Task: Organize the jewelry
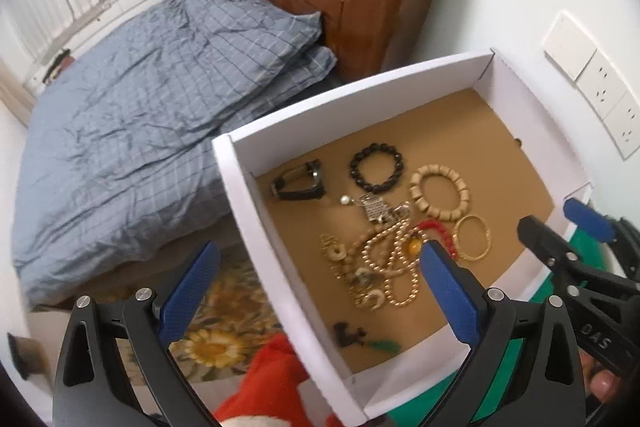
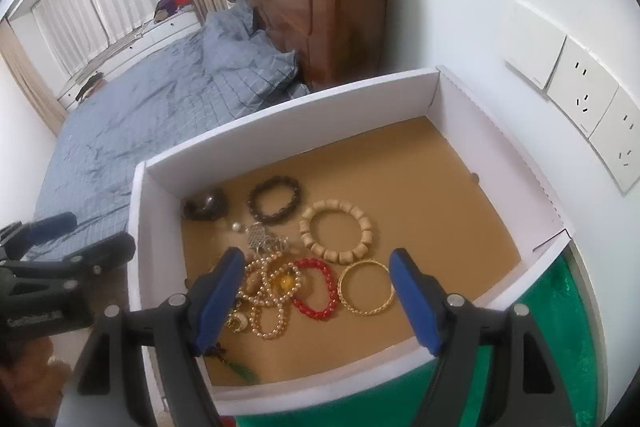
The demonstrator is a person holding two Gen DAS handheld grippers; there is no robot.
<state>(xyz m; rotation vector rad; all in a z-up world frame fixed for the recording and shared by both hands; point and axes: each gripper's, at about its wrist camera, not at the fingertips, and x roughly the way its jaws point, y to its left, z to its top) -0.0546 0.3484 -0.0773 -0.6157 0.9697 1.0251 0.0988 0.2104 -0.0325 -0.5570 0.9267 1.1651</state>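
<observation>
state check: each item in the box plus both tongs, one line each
left tongs: open, empty
right tongs: open, empty, above the box
white box: lidless, on green surface
black bead bracelet: flat, apart from the pile
wooden bead bracelet: flat, round
gold bangle: flat, touching red bracelet
red bead bracelet: flat, at edge of the pile
pearl necklace: tangled in the pile

I count one white box (image 2: 288,115), four bracelets, first the dark one (image 2: 275,200), one pearl strand (image 2: 268,291), and my two claws (image 2: 316,297).
</observation>
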